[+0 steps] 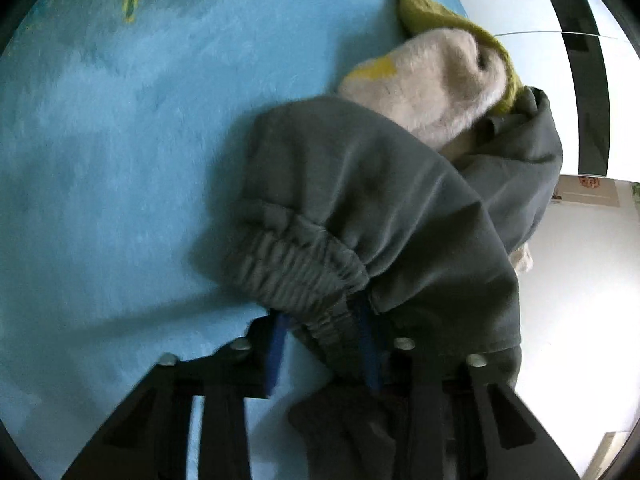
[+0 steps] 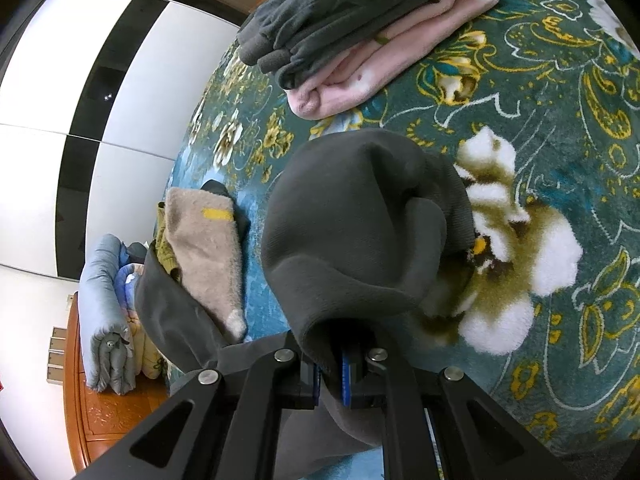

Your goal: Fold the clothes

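Observation:
Grey trousers [image 1: 360, 184] lie bunched on the blue blanket [image 1: 120, 160], elastic waistband [image 1: 296, 268] toward me. My left gripper [image 1: 322, 332] straddles a strip of that waistband. The strip rests against the right blue pad, and a sliver of blanket shows beside the left pad. In the right wrist view, grey cloth [image 2: 360, 220] humps up from my right gripper [image 2: 331, 376], whose blue pads are shut on its folded edge. More of the grey cloth drapes left over a beige fleece garment [image 2: 204, 248].
The beige fleece garment [image 1: 424, 80] and an olive-yellow garment [image 1: 432, 12] lie beyond the trousers, near the bed's right edge. A folded stack, grey [image 2: 352, 12] on pink [image 2: 400, 60], sits on the floral blanket [image 2: 560, 160]. Past the bed are a wardrobe [image 2: 80, 80] and rolled bedding [image 2: 104, 312] on a wooden cabinet [image 2: 104, 412].

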The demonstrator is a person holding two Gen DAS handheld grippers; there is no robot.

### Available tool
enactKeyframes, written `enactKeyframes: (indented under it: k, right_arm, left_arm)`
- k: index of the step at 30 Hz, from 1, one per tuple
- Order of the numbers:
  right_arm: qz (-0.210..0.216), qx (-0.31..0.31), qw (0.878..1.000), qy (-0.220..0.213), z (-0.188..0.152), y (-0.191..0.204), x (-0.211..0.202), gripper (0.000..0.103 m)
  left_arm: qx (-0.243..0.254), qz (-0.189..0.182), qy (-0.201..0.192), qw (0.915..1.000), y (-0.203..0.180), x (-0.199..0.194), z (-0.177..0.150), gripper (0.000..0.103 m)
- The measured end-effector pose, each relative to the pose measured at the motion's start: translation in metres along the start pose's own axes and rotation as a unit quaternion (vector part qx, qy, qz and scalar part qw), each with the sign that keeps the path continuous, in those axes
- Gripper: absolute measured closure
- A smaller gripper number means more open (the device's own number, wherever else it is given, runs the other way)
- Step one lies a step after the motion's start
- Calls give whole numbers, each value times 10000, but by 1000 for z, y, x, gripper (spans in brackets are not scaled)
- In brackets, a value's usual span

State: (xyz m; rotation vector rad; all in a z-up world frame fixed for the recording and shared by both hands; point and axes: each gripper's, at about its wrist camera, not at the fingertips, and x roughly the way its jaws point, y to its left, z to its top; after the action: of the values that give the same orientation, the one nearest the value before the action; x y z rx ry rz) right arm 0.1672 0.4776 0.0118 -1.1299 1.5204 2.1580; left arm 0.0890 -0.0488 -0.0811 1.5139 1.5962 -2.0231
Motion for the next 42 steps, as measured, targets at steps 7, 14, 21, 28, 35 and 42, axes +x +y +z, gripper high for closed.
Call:
enactKeyframes:
  k: [7, 14, 21, 28, 35, 42]
  right_arm:
    - [37, 17, 10000, -1, -1, -1, -2, 93]
    - [90, -135, 9999, 22, -2, 5, -3, 93]
    - [-178, -612, 9976, 282, -7, 25, 13, 93]
    - [12, -343, 9989, 322, -4, 17, 12, 93]
    - [496, 398, 9980, 42, 15, -6, -14, 49]
    - [698, 1830, 9799, -369, 24, -56, -25, 49]
  left_arm:
    - [144, 333, -532, 9979, -18, -27, 16, 94]
    - [847, 298, -1674, 9818, -38, -139, 58, 96]
    - [926, 1164, -1535, 9769, 1, -136, 86, 96]
    - [383, 1050, -1118, 9874, 14, -103, 54, 94]
    - [64, 1066, -846, 9907, 48, -119, 22, 86]
    - [-574, 820, -407, 9941, 75, -103, -2, 82]
